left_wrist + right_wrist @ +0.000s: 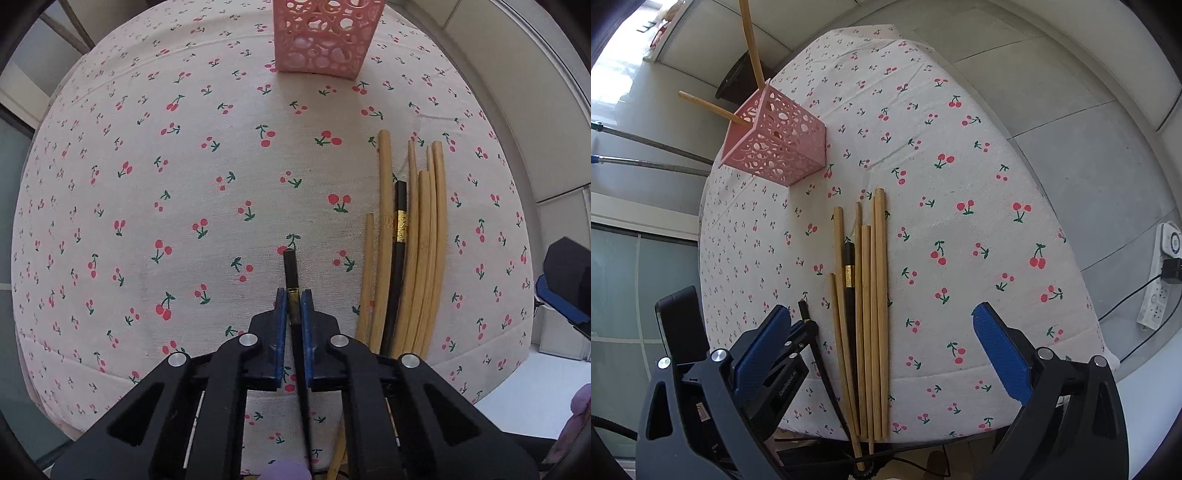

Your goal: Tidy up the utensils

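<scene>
The left hand-held gripper has its blue pads pressed together on a black chopstick, clamped at the gold band near its thick end. The stick lies on the counter, which is draped in a pale cloth printed with red cherries, and its end pokes out just past the fingertips towards the pink basket.

The pink basket, a square holder pierced with round holes, stands upright at the far end of the counter. In the right wrist view two bamboo chopsticks lean out of its open top.

On the side of the clamped stick away from the basket's left edge, near the counter's right side, lies the bundle of chopsticks: several bamboo sticks side by side with a second black chopstick among them, touching its neighbours. That stick carries a gold band with markings too small to read.

The right hand-held gripper hangs above the near ends of the bundle with its jaws spread wide and nothing between the blue pads.

Small white lettering on the left gripper's black body shows in the right wrist view, beginning "Gen" and otherwise too blurred to read.

Beyond the counter, on the floor, lies a white power strip with a black plug in it.
</scene>
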A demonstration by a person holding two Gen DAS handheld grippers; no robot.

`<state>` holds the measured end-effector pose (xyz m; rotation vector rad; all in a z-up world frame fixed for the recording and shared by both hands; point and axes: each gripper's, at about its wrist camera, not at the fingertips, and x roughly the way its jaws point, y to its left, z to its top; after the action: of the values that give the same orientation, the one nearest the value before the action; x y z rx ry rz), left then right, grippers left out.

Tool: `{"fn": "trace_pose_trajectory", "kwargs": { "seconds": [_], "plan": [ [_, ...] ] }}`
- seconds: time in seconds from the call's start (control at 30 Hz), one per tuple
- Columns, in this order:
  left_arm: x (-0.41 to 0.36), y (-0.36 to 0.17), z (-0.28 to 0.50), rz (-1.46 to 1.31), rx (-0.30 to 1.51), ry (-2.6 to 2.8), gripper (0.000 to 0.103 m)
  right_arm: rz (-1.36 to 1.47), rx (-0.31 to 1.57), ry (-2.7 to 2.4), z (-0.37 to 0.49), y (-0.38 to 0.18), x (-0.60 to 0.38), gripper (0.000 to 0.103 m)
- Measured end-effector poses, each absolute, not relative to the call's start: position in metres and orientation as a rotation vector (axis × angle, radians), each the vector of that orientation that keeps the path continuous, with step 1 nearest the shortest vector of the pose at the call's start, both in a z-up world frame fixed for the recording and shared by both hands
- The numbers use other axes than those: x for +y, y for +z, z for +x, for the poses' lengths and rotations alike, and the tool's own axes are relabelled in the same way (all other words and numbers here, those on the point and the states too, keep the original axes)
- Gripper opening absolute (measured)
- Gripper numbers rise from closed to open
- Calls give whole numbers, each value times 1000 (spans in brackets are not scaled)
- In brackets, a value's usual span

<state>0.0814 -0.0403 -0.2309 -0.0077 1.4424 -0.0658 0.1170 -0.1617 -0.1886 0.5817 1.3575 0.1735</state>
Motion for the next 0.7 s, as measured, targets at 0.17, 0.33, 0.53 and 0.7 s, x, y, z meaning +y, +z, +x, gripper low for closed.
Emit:
{"fn": "trace_pose_trajectory", "kwargs": {
  "seconds": [0.17, 0.33, 0.53, 0.7],
  "plan": [
    [-28, -232, 85, -32, 1439, -27, 6, 661, 1382, 235, 125, -195, -148, 96],
    [-14, -222, 91, -90, 1419, -24, 6, 748, 1355, 335, 143, -197, -128, 96],
    [-17, -226, 94, -113, 1440, -44, 6, 780, 1337, 325, 164, -210, -119, 96],
    [15, -221, 104, -116, 1450, -44, 8, 819, 1379, 303, 167, -228, -118, 68]
  ]
}}
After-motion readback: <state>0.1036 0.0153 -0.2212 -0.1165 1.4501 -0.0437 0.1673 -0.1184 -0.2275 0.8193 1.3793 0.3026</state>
